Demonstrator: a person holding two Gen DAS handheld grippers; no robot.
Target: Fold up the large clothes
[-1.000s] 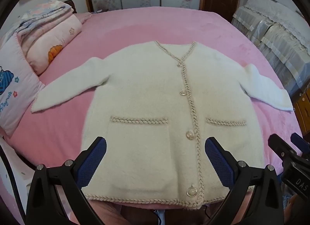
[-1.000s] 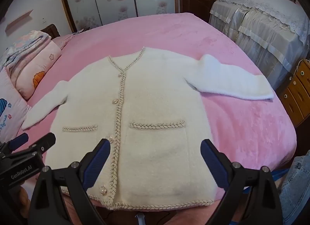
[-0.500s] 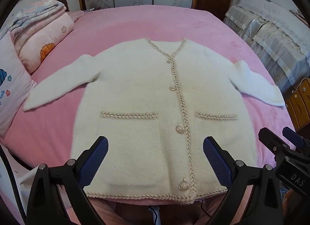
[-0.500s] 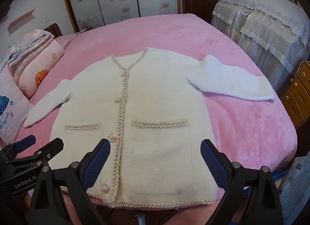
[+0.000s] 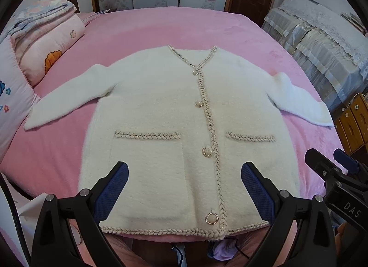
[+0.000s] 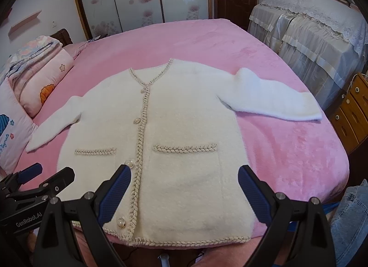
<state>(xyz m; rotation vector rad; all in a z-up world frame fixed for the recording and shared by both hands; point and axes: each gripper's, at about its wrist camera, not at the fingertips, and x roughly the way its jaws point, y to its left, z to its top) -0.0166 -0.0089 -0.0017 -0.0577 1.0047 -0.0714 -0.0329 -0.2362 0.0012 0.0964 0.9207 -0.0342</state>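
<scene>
Left gripper [image 5: 184, 182] and right gripper [image 6: 184, 185] spread wide, empty, above hem of fluffy cream buttoned cardigan [image 5: 184, 129] ahead. Risk: pads snag fuzzy pile, or pinch pink bedspread [image 6: 287, 163] underneath too (hem overhangs edge).

Black gripper frames with silver screws carry blue textured fingers [image 5: 257, 188].

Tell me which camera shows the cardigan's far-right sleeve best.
The right wrist view: the sleeve lies whole, shoulder to cuff, on the pink bed. The left wrist view pushes that sleeve toward the frame's edge, smaller and foreshortened.
</scene>
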